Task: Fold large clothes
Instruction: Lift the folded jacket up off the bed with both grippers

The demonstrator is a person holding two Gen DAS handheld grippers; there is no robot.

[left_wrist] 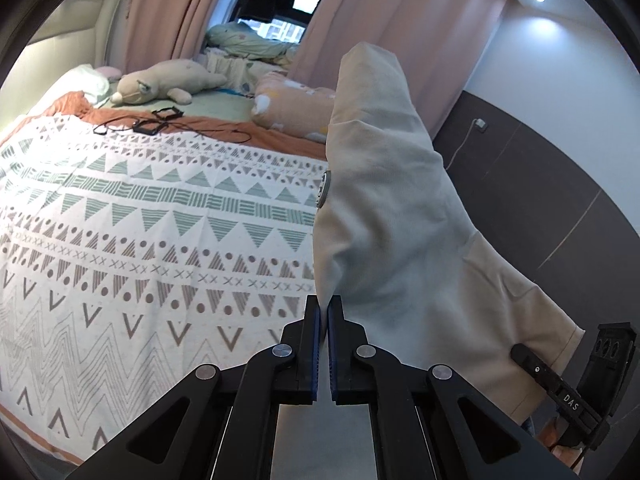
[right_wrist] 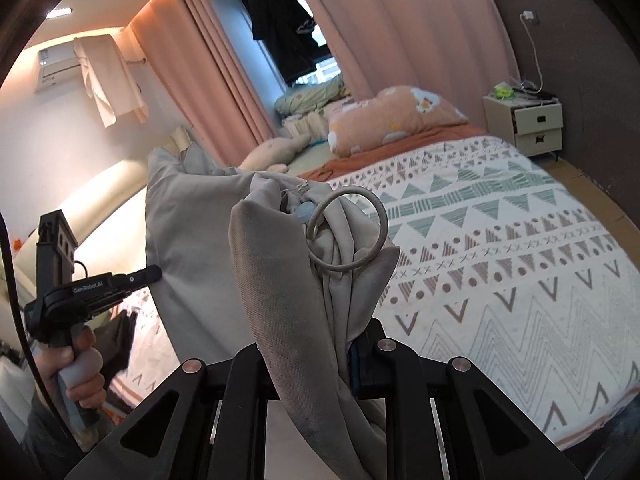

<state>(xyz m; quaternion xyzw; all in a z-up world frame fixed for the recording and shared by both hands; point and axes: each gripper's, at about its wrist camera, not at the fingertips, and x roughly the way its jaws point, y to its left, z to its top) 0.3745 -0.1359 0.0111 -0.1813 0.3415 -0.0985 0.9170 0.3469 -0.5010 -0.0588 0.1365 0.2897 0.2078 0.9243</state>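
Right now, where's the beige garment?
Off the bed, held up between both grippers: the beige garment bunches in the right gripper in the right wrist view, and rises from the left gripper over the patterned bedspread.

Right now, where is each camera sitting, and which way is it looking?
Left wrist: sits on the left gripper, shut on the beige garment, looking along its fingers across the patterned bed cover toward the pink curtains. The other gripper shows at the right edge.
Right wrist: sits on the right gripper, shut on the garment near a ring, facing the bed and nightstand. A hand holding the left gripper shows on the left.
Shared: garment, bed cover, curtains, orange pillow, plush toy.
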